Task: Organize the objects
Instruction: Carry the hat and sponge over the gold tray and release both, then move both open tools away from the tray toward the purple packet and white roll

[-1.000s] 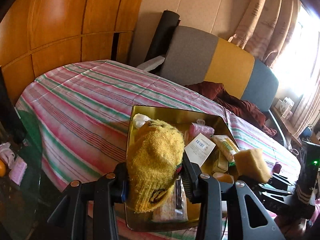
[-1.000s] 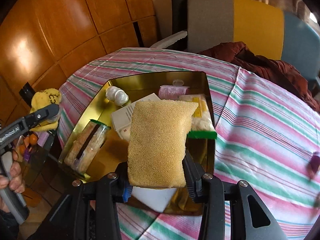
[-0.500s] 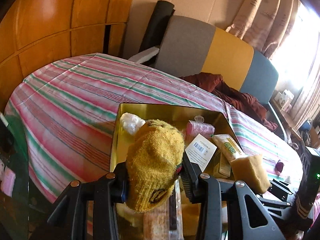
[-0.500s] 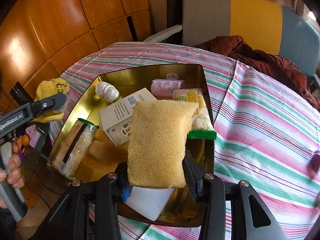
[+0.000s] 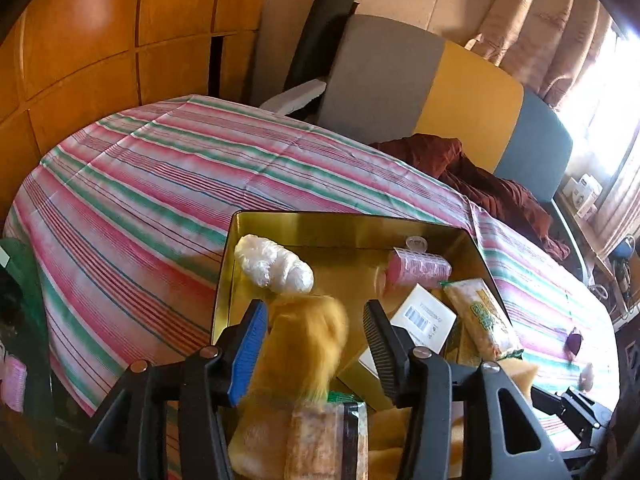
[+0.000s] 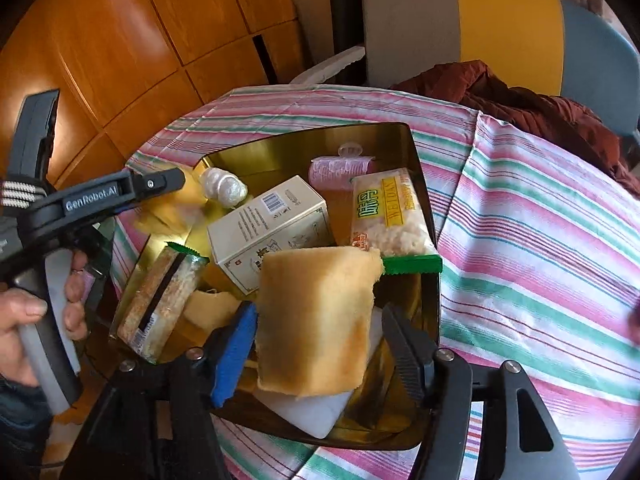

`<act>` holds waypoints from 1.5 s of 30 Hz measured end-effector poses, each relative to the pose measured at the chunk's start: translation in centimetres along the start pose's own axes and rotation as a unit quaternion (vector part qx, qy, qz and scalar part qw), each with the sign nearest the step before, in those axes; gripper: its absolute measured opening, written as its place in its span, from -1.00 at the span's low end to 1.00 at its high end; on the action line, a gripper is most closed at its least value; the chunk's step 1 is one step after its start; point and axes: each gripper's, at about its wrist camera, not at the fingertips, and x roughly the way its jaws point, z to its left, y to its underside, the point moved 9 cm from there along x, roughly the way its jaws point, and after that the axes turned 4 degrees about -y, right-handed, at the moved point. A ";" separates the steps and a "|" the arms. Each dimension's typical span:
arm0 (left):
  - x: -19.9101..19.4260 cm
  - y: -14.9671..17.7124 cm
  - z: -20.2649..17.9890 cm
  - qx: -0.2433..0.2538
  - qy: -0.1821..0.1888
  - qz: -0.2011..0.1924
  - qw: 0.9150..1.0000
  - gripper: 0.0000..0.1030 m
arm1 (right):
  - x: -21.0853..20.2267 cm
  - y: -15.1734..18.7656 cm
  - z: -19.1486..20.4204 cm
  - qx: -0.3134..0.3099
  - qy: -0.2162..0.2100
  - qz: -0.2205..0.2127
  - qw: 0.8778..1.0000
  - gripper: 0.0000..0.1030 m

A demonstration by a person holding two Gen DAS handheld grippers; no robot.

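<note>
My left gripper (image 5: 314,312) hovers over the near end of a gold tray (image 5: 344,220), and its jaws are opening. A yellow knitted cloth (image 5: 308,344), blurred, drops between the pads with a gap on each side. My right gripper (image 6: 318,316) is over the same tray (image 6: 312,136), jaws also opening. The tan sponge (image 6: 316,312) sits loose between them, clear of the right pad. In the right wrist view the left gripper (image 6: 152,188) reaches in from the left, with the yellow cloth (image 6: 172,208) a blur beneath it.
The tray holds a white box (image 6: 268,224), a snack packet (image 6: 388,216), a pink roll (image 6: 340,168), a white wrapped bundle (image 6: 224,188), a cracker pack (image 6: 160,300) and a white block (image 6: 312,412). It sits on a striped tablecloth (image 6: 540,240). A maroon cloth (image 6: 520,100) and a chair (image 5: 400,80) lie behind.
Both grippers have spread their jaws. The yellow cloth has slipped out of the left pads and is falling. The sponge has come free of the right pads and sunk towards the tray.
</note>
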 end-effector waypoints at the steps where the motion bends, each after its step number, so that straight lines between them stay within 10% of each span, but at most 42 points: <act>1: 0.0 0.0 0.0 0.001 -0.002 -0.001 1.000 0.01 | -0.1 0.0 0.1 0.001 0.000 -0.002 1.000 0.27; 45: -9.2 4.5 -3.7 0.062 -0.009 -0.068 0.996 0.01 | -5.1 1.1 1.5 -0.013 0.024 -0.061 0.998 0.37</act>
